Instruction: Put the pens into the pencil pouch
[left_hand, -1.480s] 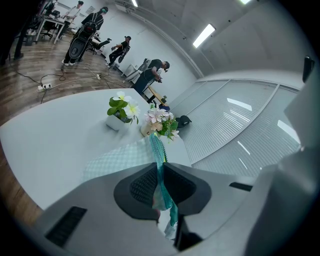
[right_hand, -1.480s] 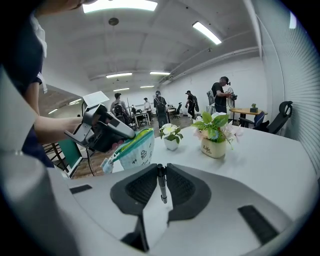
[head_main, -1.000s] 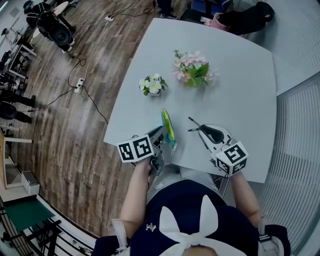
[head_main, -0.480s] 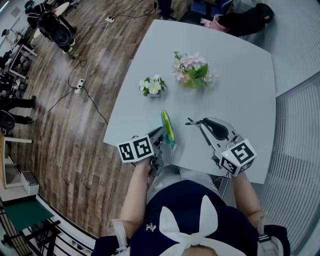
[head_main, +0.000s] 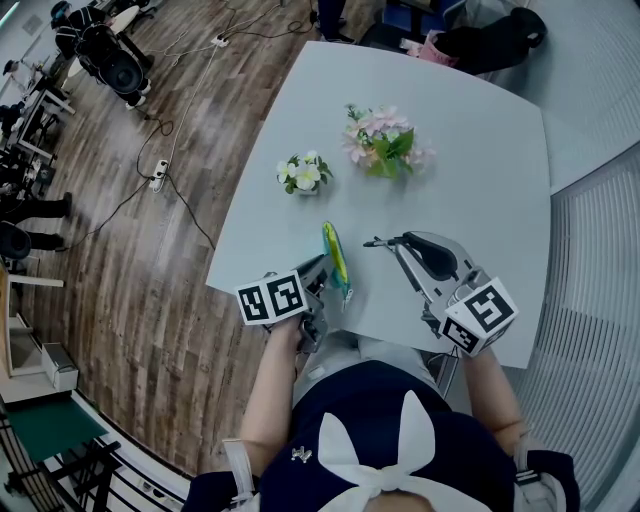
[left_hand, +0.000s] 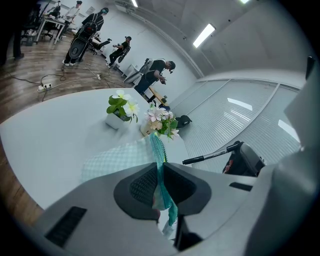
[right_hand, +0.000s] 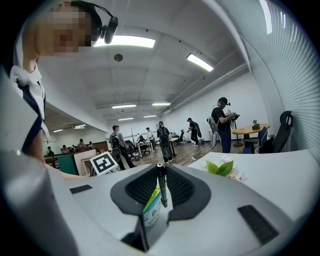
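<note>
**Pen in the right gripper, pouch pinched in the left: a short gap to close**

Head view: I have the left gripper (head_main: 320, 272) clamped on the near end of the green pencil pouch (head_main: 336, 256). The pouch stands on edge on the grey bench (head_main: 470, 150), with its long axis running away from me toward the small white flower pot (head_main: 305, 174). The right gripper (head_main: 408, 244) grasps a black pen (head_main: 384, 241), held clear of the bench top. The pen's long axis lies across my view, and its free end points left at the pouch. That end is near the pouch's far half but apart from it. A pink bouquet (head_main: 385, 135) sits well beyond both.

Left gripper view: the jaws of the left gripper (left_hand: 159, 187) press on the pouch's teal edge, and its checked body (left_hand: 117, 159) spreads out to the left beyond them. The pen (left_hand: 210, 156) comes in from the right, roughly level, with its tip short of the pouch's upper edge. I cannot tell from here whether the zip is open.

Right gripper view: the right gripper (right_hand: 161, 189) is closed on the pen (right_hand: 162, 197), which stands upright between the pads.

As I judge it, the move belongs to the right gripper: carry the pen leftward along its own axis and tip it down into the pouch mouth, while the left holds steady.
</note>
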